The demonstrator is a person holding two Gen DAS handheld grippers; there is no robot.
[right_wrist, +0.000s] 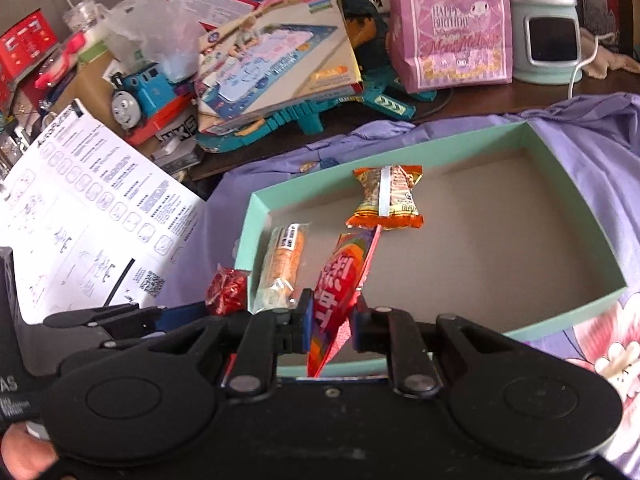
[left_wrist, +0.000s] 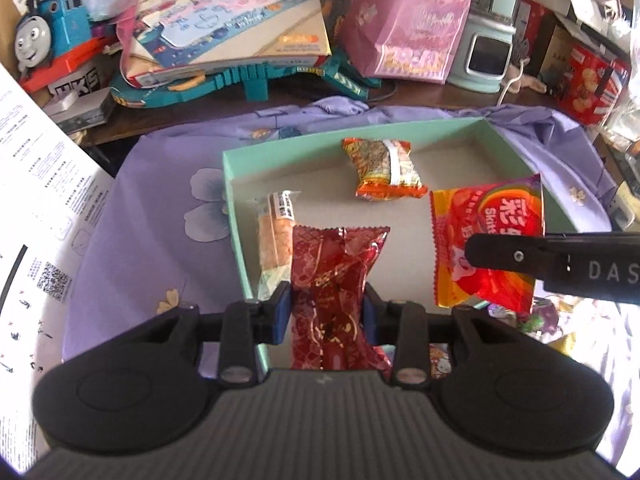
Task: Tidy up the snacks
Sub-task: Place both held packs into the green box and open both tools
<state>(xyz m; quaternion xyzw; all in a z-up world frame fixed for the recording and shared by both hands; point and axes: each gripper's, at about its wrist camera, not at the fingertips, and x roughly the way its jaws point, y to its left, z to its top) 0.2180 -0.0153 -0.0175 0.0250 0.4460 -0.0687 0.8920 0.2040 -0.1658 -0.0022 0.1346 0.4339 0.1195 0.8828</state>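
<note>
We are holding two snacks: the left gripper (left_wrist: 326, 312) is clamping a red packet (left_wrist: 336, 280), the right gripper (right_wrist: 332, 320) pinching a candy bag (right_wrist: 340, 280), both hanging over the near edge of the green box (right_wrist: 440, 148). Ahead, we should be setting them beside the orange packet (right_wrist: 386, 196), not stacking.

Red foil packet's (left_wrist: 336, 300) bottom end disappears behind the left tongs (left_wrist: 326, 312); white instruction sheet (left_wrist: 36, 208) gets chopped off at the left edge.
</note>
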